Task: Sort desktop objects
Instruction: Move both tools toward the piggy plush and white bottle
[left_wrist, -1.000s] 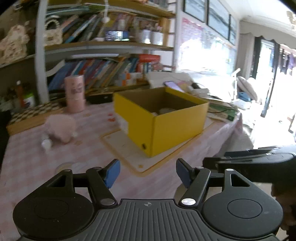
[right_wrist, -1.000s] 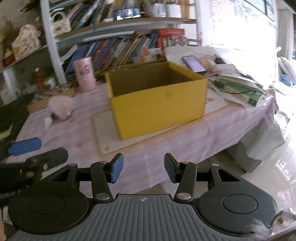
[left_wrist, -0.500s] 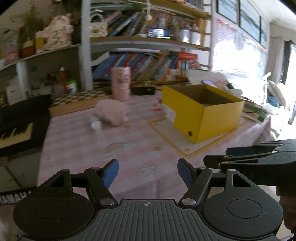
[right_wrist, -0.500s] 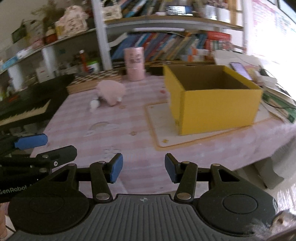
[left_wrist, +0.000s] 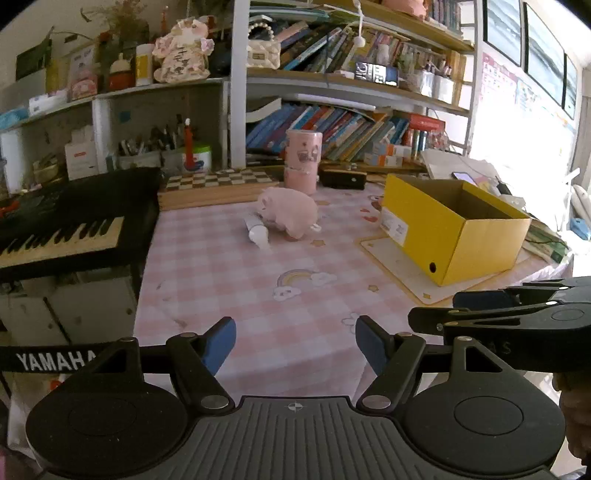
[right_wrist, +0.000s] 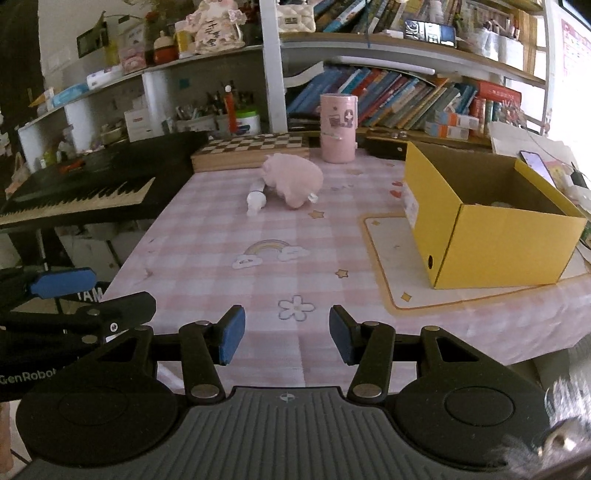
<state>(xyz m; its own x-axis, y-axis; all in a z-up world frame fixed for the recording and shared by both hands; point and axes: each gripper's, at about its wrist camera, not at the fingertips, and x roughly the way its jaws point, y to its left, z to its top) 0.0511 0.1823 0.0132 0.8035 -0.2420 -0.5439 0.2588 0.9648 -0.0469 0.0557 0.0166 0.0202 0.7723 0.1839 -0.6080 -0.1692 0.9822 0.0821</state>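
Note:
A pink plush toy lies on the pink checked tablecloth, with a white tube beside it on its left. Both also show in the right wrist view: the plush toy and the tube. An open yellow box stands on a white mat at the right; it also shows in the right wrist view, with something pale inside. My left gripper and right gripper are open and empty, held at the table's near edge, far from the objects.
A pink cylindrical container and a chessboard stand at the back. A black Yamaha keyboard sits left of the table. Bookshelves rise behind. A phone and papers lie right of the box.
Both grippers have swung left and pulled back; the plush toy, tube and keyboard have come into fuller view. Both grippers stayed open and empty.

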